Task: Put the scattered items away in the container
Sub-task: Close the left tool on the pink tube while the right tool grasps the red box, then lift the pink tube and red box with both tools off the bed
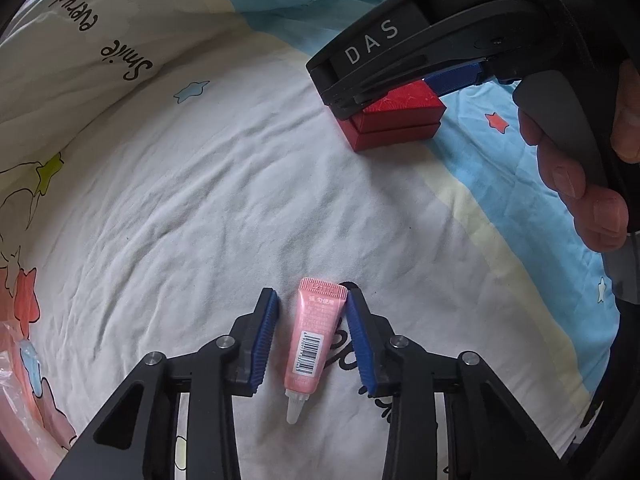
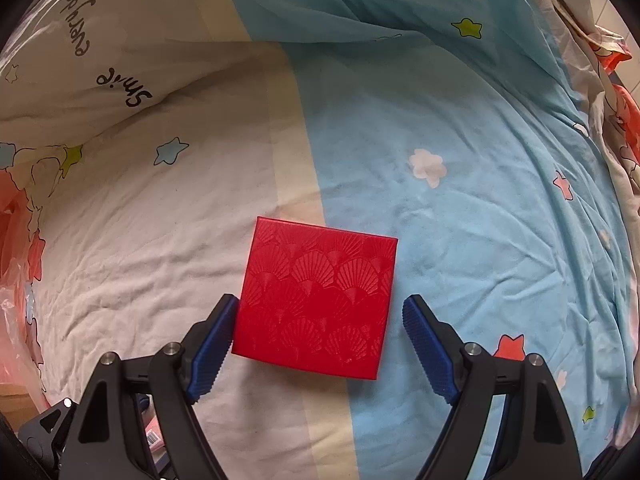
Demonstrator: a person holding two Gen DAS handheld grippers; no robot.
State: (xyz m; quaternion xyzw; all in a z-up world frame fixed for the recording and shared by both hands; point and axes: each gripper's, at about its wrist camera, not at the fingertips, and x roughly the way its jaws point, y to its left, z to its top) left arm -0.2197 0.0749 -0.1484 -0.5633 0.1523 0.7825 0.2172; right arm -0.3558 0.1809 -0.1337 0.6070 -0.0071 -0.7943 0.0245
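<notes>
On the bed sheet (image 1: 200,200), the left tool (image 1: 312,336) straddles a small pink tube (image 1: 312,340); its right pad touches the tube's crimped end, the left pad stands just clear, so it is not yet clamped. The right tool (image 2: 318,344) stands released around a red box (image 2: 316,296), left pad at its edge, right pad apart.

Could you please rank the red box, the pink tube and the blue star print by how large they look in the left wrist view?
1. red box, though the right gripper hides part of it.
2. pink tube; it lies much nearer the camera, so this ranking is unsure.
3. blue star print, clearly smallest.
</notes>
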